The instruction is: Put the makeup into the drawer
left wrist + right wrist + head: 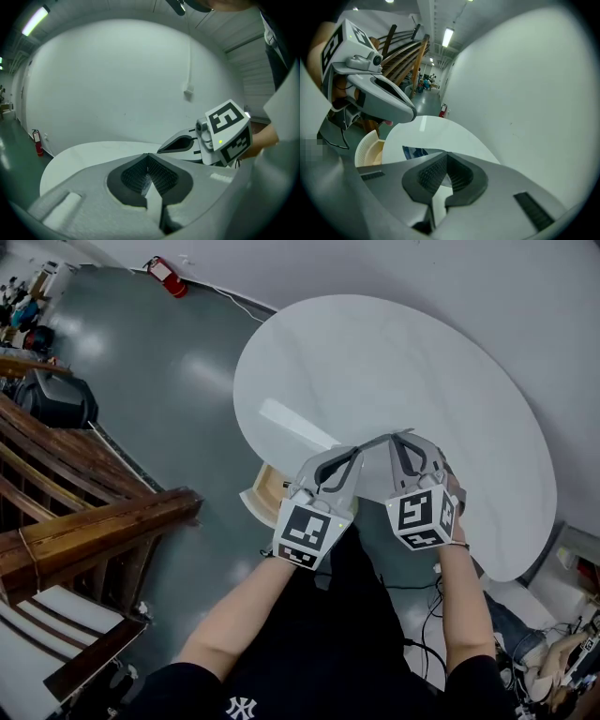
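Observation:
No makeup shows in any view. Over the near edge of the round white table (375, 362), I hold both grippers side by side. The left gripper (357, 450) is shut, its ribbed pads (159, 176) meeting at the tip with nothing between them. The right gripper (393, 438) is also shut and empty, its pads (459, 177) pressed together. An open curved drawer (263, 491) with a pale front and wooden inside juts from under the table's left front edge, just left of the left gripper. The right gripper view also catches the drawer (368, 150), below the left gripper's body (379, 91).
A wooden railing (89, 521) runs along the left, over grey floor. A red fire extinguisher (167, 276) lies by the far wall. Cables and gear (562, 652) clutter the floor at the right. A white wall stands behind the table (117, 79).

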`<state>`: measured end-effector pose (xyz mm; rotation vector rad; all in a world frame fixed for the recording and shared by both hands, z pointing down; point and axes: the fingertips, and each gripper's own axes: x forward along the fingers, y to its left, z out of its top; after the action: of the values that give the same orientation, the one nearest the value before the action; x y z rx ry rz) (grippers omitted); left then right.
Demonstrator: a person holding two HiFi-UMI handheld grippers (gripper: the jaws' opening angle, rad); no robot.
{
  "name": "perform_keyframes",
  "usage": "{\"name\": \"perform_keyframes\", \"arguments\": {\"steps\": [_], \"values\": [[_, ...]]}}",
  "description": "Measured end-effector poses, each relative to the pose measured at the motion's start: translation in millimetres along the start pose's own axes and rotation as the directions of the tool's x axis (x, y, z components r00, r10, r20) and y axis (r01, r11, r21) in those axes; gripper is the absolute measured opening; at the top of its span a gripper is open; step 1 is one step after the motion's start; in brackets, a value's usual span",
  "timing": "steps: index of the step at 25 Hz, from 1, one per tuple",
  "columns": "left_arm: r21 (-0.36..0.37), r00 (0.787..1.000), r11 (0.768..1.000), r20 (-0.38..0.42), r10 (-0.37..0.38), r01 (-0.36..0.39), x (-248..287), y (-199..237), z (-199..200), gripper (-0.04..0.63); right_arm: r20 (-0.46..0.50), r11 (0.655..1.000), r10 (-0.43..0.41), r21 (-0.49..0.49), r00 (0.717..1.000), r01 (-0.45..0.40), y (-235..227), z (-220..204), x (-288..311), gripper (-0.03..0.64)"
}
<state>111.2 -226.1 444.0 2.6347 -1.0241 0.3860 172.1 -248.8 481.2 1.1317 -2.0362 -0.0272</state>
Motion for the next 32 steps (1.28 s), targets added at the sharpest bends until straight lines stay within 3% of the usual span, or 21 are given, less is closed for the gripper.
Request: {"name": "perform_keyframes", "arguments": {"steps": [11, 21, 32], "values": [[0.027, 0.999, 1.000, 0.042, 0.004, -0.005, -66.2, -5.8, 11.9, 0.011, 0.045, 0.999, -0.034, 0.003, 0.998, 0.034, 31.6, 48.1, -48.0, 0.014], [0.049, 0.998, 0.998, 0.057, 0.040, -0.043, -132.9, 9.3, 5.3, 0.011, 0.077, 1.000, -0.015, 0.007, 0.997, 0.014, 94.0, 84.0, -74.9, 0.014], [0.031, 0.996, 0.996, 0.042, 0.082, -0.084, -181.6, 25.4, -28.0, 0.011, 0.064, 0.999, 0.036, 0.029, 0.997, -0.038, 167.7, 84.2, -73.2, 0.014]]}}
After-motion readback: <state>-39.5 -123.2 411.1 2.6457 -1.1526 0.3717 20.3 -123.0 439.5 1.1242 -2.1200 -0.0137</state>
